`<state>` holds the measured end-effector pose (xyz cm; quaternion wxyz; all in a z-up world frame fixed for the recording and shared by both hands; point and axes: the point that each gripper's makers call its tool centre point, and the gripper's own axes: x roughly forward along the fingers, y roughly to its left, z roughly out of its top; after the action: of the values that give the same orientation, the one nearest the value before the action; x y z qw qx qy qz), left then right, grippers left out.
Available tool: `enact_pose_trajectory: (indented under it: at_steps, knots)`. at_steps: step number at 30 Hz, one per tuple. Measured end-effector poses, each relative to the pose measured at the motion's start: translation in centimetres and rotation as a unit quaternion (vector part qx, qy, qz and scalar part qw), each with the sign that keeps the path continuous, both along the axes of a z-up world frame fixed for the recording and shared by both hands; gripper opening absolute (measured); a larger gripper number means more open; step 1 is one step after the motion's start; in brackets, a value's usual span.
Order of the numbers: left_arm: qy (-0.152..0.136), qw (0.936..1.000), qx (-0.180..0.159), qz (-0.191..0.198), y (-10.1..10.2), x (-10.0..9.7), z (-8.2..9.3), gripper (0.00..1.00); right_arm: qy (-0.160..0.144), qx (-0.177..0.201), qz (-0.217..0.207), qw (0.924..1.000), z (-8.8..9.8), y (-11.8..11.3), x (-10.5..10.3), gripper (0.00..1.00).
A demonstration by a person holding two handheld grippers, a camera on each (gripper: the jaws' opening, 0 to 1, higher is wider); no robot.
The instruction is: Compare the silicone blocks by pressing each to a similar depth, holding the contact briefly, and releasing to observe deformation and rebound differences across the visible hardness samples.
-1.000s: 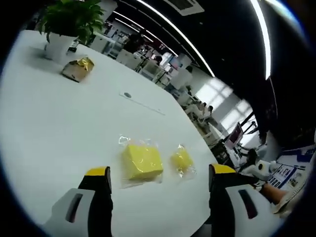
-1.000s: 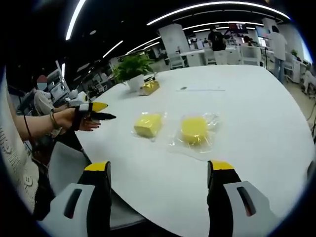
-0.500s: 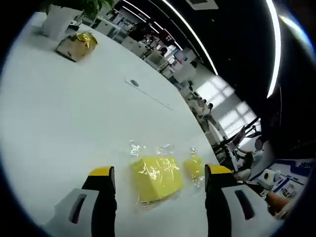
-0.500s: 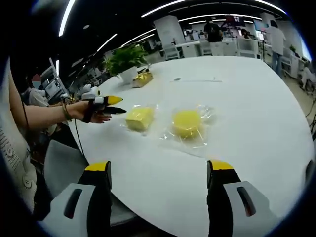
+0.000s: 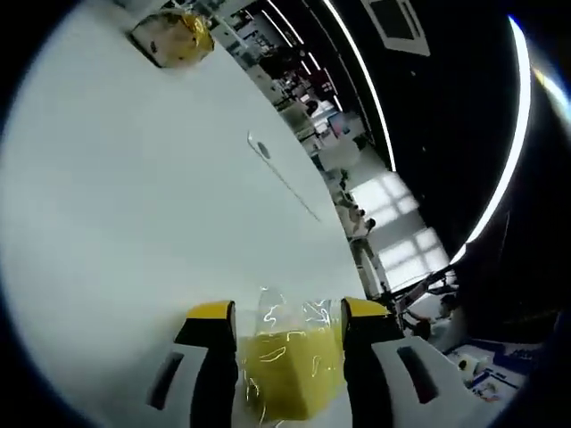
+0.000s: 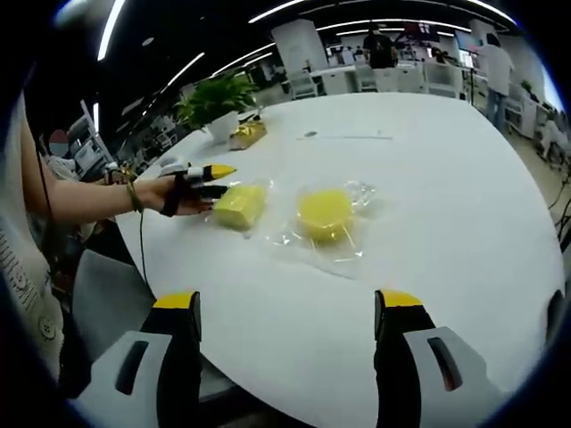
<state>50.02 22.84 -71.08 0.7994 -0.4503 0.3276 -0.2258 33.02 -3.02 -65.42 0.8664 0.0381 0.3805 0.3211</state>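
Observation:
A square yellow silicone block [image 5: 287, 379] in a clear bag lies on the white table [image 5: 116, 205], filling the gap between my left gripper's [image 5: 287, 310] yellow-tipped jaws, which have narrowed onto its sides. In the right gripper view, a person's hand holds that left gripper [image 6: 214, 180] at the left edge of the square block [image 6: 239, 205]. A round yellow block [image 6: 323, 214], also bagged, lies just right of it. My right gripper [image 6: 287, 303] hovers open over the table's near edge, well short of both blocks, with nothing between its jaws.
A gold-wrapped package [image 6: 248, 134] and a potted plant [image 6: 219, 105] stand at the table's far side; the package [image 5: 174, 37] also shows in the left gripper view. A grey chair [image 6: 107, 303] sits at the near left. People stand among desks far behind.
My left gripper has moved forward onto the square block and its jaws have narrowed around it. The right gripper stays open and has barely shifted.

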Motion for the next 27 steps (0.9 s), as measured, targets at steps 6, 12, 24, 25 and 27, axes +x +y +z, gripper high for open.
enact_pose_trajectory:
  at_steps: [6,12,24,25,27]
  knots:
    - [0.015,0.9998,-0.012,0.001,-0.3,0.2,-1.0,0.18,0.008,-0.001,0.006,1.0,-0.4,0.2,0.0,0.73]
    - [0.012,0.9995,-0.021,0.019,0.0,0.7,-0.8,0.03,0.01,-0.002,0.007,0.9999,-0.5,0.3,0.1,0.73]
    - [-0.072,0.9946,0.073,-0.013,-0.6,1.1,1.6,0.0,0.007,0.005,0.012,0.9999,-0.4,0.7,0.1,0.72]
    - [-0.074,0.9939,0.08,-0.015,-0.5,1.1,1.7,0.0,0.005,0.005,0.013,0.9999,-0.3,0.8,0.1,0.71]
    - [-0.084,0.9913,0.098,-0.023,-0.6,1.0,2.2,0.0,0.002,0.006,0.013,0.9999,-0.2,0.9,0.2,0.71]
